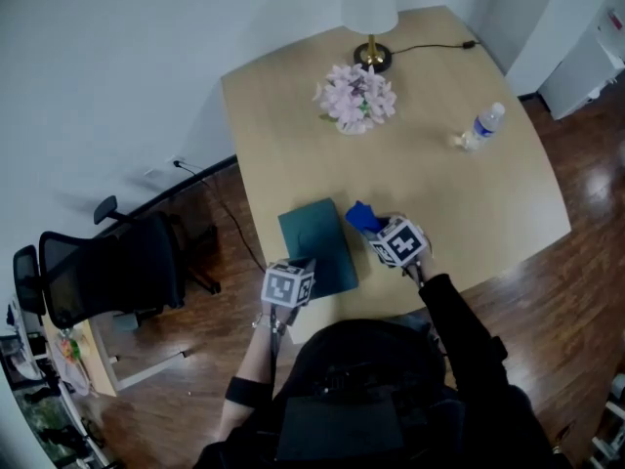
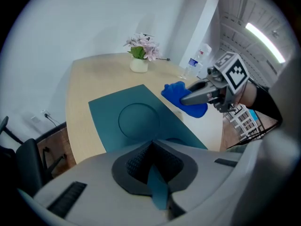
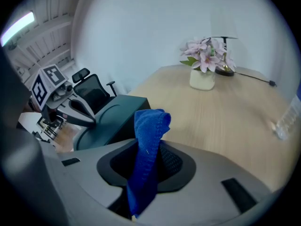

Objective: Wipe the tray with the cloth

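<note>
A dark teal tray with a round recess lies on the wooden table's near edge. My left gripper is at the tray's near corner. In the left gripper view its jaws are shut on the tray's rim. My right gripper hangs just right of the tray, shut on a blue cloth. In the right gripper view the cloth stands up between the jaws and droops over. The cloth hovers beside the tray's right edge, apart from it.
On the far side of the table stand a vase of pink flowers and a lamp with its cord. A water bottle lies at the right. A black office chair stands on the floor at the left.
</note>
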Action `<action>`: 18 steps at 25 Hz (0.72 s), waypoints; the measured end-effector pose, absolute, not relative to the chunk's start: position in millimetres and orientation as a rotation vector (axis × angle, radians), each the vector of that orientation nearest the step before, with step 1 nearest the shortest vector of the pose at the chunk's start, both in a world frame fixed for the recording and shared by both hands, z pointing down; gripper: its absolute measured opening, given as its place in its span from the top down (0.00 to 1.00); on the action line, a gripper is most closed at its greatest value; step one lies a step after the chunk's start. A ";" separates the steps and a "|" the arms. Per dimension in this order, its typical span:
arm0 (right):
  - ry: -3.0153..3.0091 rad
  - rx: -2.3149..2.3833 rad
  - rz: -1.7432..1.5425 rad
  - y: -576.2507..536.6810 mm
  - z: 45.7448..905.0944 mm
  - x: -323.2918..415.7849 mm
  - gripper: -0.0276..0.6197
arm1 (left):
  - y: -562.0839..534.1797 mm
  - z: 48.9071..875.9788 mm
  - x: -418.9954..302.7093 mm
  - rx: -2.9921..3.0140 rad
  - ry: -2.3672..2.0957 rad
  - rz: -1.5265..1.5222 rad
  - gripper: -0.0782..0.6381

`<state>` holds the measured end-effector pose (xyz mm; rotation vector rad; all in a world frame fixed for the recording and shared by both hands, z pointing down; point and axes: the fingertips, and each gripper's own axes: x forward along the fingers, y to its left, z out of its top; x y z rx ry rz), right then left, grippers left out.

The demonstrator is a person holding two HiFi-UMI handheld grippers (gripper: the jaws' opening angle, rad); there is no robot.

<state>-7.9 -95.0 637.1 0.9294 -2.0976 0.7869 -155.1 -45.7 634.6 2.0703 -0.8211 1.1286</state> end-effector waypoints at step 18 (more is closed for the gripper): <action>-2.168 0.491 0.501 -162.1 667.0 -73.4 0.79 | -42.0 640.6 -152.3 1.973 -0.723 1.292 0.89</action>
